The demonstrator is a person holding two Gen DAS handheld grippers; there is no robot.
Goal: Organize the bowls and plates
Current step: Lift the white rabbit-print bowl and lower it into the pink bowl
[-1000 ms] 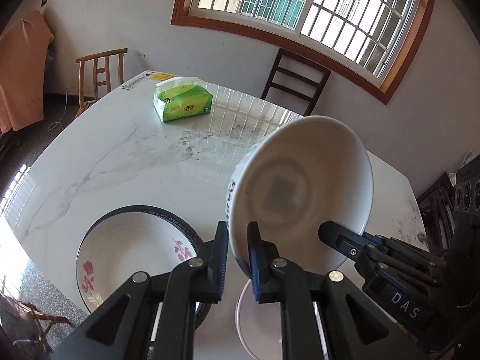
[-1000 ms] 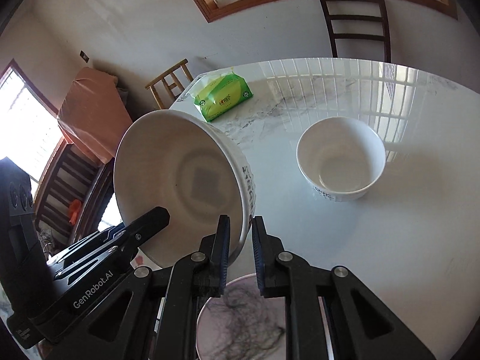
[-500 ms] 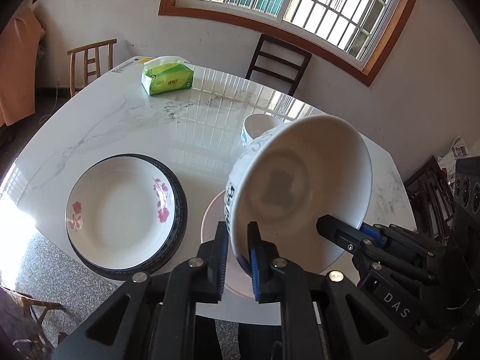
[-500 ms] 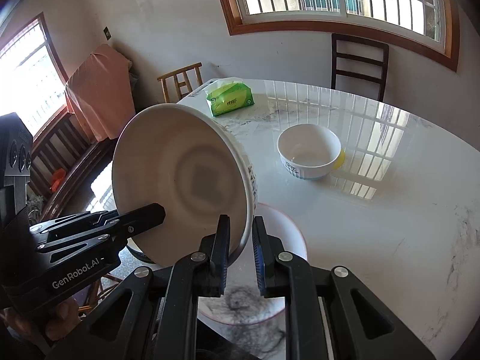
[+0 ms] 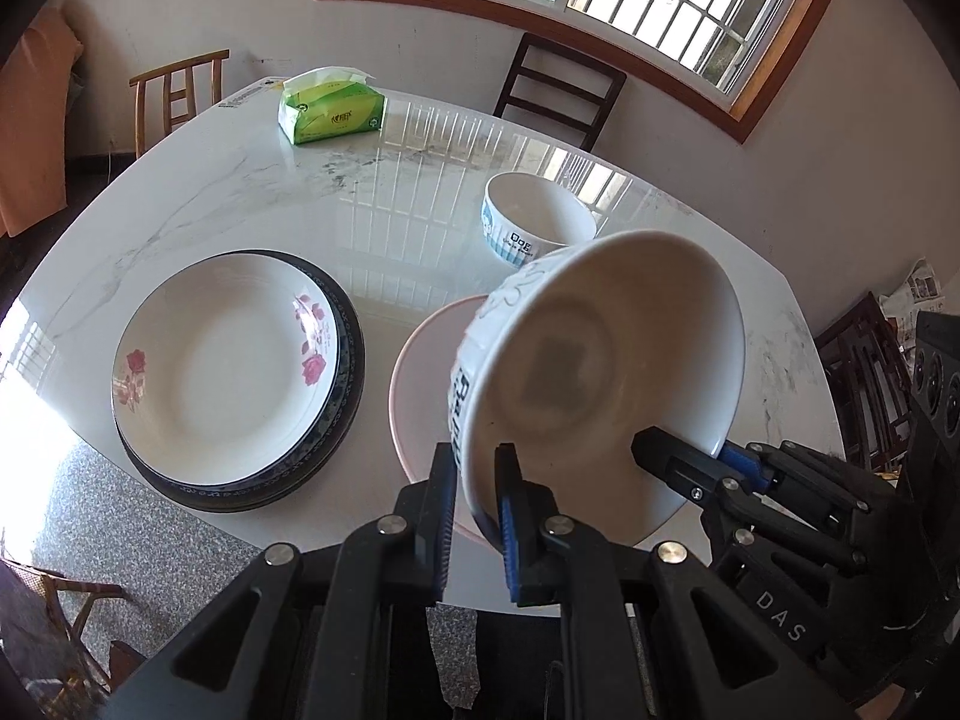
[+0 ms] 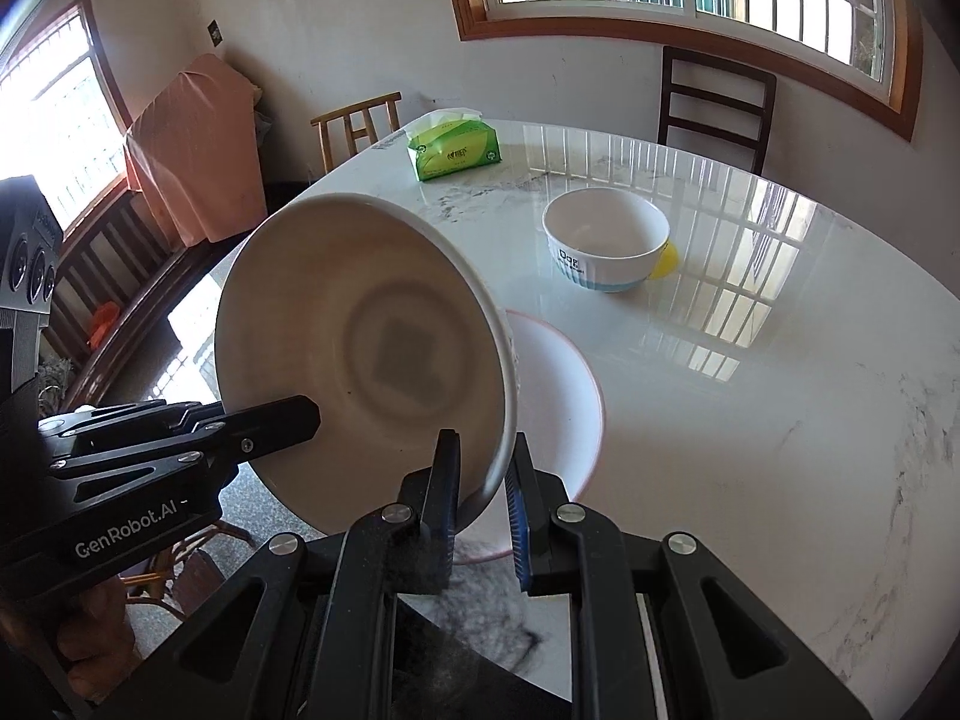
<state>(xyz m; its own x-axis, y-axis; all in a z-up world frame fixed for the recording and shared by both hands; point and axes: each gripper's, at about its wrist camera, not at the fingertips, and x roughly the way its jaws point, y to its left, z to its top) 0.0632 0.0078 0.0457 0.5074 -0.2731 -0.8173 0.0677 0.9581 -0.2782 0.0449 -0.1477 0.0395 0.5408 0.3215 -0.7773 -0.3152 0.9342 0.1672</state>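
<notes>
A large white bowl [image 5: 600,372] hangs tilted in the air, held on opposite rims by both grippers. My left gripper [image 5: 477,480] is shut on its near rim. My right gripper [image 6: 485,480] is shut on the other rim; the bowl [image 6: 366,348] fills the left of the right wrist view. Below it lies a pink-rimmed plate [image 5: 420,372], also in the right wrist view [image 6: 558,396]. A smaller bowl marked "Dog" [image 5: 537,219] stands farther back [image 6: 606,246]. A rose-patterned plate [image 5: 222,360] rests on a dark-rimmed plate [image 5: 351,372] at the left.
A green tissue pack [image 5: 330,111] lies at the far side of the white marble table [image 5: 240,198]. Wooden chairs [image 5: 174,96] stand around the table, a dark one [image 6: 714,102] under the window. The table's near edge is just below the grippers.
Both grippers have drawn back and up with the bowl. More of the table shows now, and the small bowl is in full view.
</notes>
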